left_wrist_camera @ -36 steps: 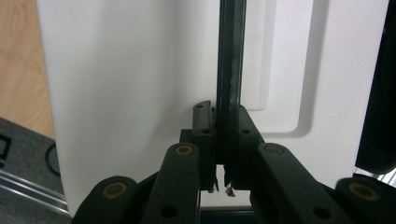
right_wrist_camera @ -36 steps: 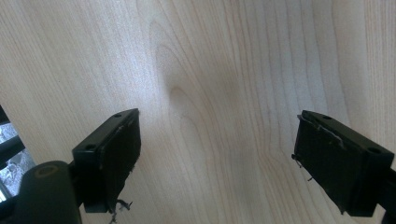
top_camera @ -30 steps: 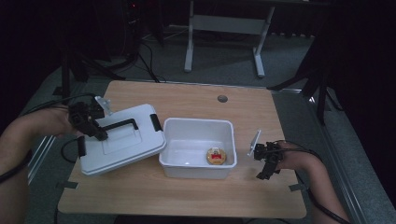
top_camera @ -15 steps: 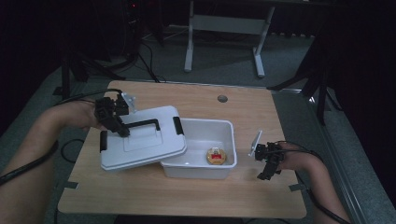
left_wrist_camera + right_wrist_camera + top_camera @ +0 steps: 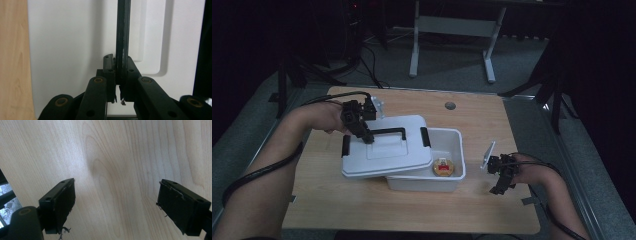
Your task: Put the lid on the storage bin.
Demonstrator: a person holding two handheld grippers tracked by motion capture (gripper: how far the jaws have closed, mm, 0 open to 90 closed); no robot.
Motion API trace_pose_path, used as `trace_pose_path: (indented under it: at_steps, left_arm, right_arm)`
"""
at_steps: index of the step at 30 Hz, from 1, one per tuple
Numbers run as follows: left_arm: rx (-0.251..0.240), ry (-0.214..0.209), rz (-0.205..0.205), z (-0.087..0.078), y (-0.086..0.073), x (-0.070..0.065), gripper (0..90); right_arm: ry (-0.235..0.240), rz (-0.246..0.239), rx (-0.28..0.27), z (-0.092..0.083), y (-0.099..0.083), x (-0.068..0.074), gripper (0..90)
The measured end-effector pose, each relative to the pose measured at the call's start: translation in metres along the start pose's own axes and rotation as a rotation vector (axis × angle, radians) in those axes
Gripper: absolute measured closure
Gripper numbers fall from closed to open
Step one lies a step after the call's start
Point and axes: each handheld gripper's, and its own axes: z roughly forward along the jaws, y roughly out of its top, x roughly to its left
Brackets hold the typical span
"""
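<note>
Lid (image 5: 384,147), white with a black handle (image 5: 387,132) and black side clips, is seen from the high view lying askew over the left part of the white bin (image 5: 447,172), its left edge hanging past the bin above the wooden table (image 5: 412,210). The left gripper (image 5: 366,136) is at the handle's left end, its jaws clamped on the bar, so the lid extends to the right and toward the person from the jaws. Inside the uncovered right part of the bin sits a small round orange-and-yellow object (image 5: 443,167). The right gripper (image 5: 501,187) is over bare table to the right of the bin, well apart from the lid, its jaws pointing down at the wood.

Left gripper view: the handle (image 5: 123,37) runs straight up the middle as a dark bar, pinched between the two pads of the left gripper (image 5: 119,82), which are drawn together on it. The lid's white top (image 5: 72,50), with its shallow moulded recess, lies directly beneath the jaws; a strip of table (image 5: 12,60) shows along the left edge.

Right gripper view: the right gripper (image 5: 116,205) has its jaws standing wide apart with nothing between them, and the light wood grain of the table (image 5: 120,157) lies beneath.
</note>
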Motion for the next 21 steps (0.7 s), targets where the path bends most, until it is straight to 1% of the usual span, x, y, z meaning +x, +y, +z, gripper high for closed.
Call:
trace_pose_path:
  at_steps: [2,4,8,9,10,11,12,14,15,16,17,18,20,21]
  left_arm:
    - [-0.001,0.001,0.01,0.0,0.008,0.001,83.3]
    - [0.002,0.003,0.03,0.001,0.017,0.0,83.2]
    - [0.001,-0.008,0.055,0.006,0.035,0.0,83.2]
    - [-0.001,-0.003,0.067,0.007,0.039,0.0,83.3]
    - [-0.001,-0.003,0.067,0.007,0.039,0.0,83.3]
    - [-0.002,-0.013,0.088,0.009,0.048,-0.001,83.3]
    - [-0.007,-0.01,0.096,0.01,0.052,-0.002,83.2]
    - [-0.01,-0.022,0.115,0.011,0.059,-0.002,83.2]
    - [-0.014,-0.019,0.12,0.012,0.063,-0.002,83.2]
    - [-0.014,-0.019,0.12,0.012,0.063,-0.002,83.2]
    - [-0.014,-0.017,0.137,0.013,0.069,-0.002,83.2]
    - [-0.013,-0.021,0.136,0.014,0.072,-0.001,83.2]
    - [-0.012,-0.022,0.149,0.017,0.076,-0.001,83.2]
    - [-0.011,-0.031,0.144,0.019,0.079,-0.001,83.3]
  right_arm:
    - [0.0,0.004,-0.001,0.0,-0.002,0.0,14.4]
    - [0.001,0.006,-0.003,0.0,-0.004,0.0,14.4]
    - [0.0,0.006,-0.003,0.0,-0.005,0.0,14.4]
    - [0.001,0.007,-0.005,0.0,-0.005,0.0,14.4]
    - [0.001,0.007,-0.005,0.0,-0.005,0.0,14.4]
    - [0.001,0.004,-0.006,-0.001,-0.004,0.0,14.4]
    - [0.001,0.003,-0.007,-0.001,-0.004,0.0,14.4]
    - [0.002,0.002,-0.007,0.0,-0.004,0.0,14.4]
    - [0.001,0.001,-0.007,0.0,-0.003,0.0,14.4]
    - [0.002,0.0,-0.008,0.0,-0.003,0.0,14.4]
    - [0.004,0.001,-0.011,0.0,-0.002,-0.001,14.4]
    - [0.005,0.002,-0.012,0.001,-0.002,-0.001,14.4]
    - [0.005,-0.003,-0.011,0.001,-0.001,-0.001,14.4]
    - [0.006,-0.004,-0.012,0.002,0.0,-0.001,14.4]
